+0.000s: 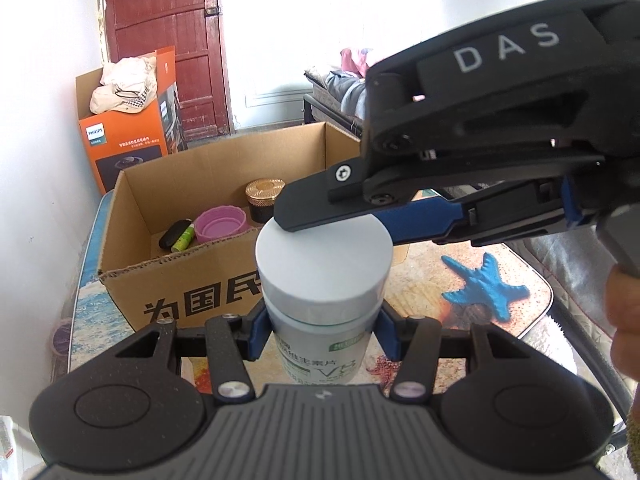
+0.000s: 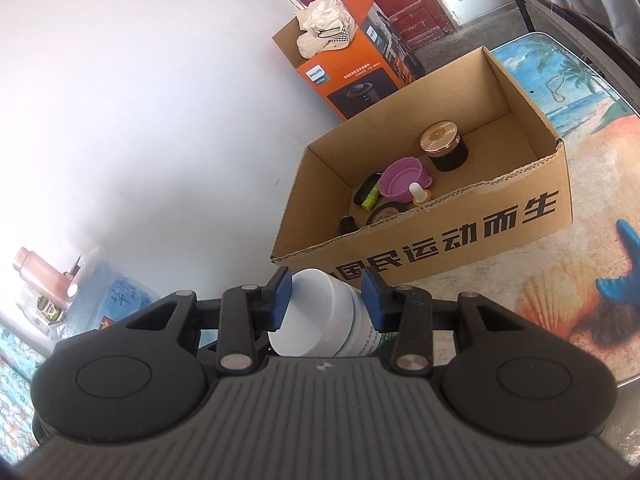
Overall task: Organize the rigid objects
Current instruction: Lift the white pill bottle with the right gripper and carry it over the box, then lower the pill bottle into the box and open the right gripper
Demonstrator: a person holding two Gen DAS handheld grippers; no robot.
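- Bottle [image 1: 320, 312]: upright above counter [image 1: 420, 292], near box [image 1: 192, 280]; likely bound there.
- Left claw [image 1: 322, 332]: pinching bottle body.
- Right claw [image 2: 326, 300]: pads flank cap [image 2: 316, 312]; grip unclear.

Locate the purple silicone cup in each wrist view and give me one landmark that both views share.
Left wrist: purple silicone cup sits left of centre, inside the cardboard box, just left of the white bottle's cap.
Right wrist: the cup sits right of centre, mid-height, in the same box.
Shared landmark: the gold-lidded black jar beside the cup.
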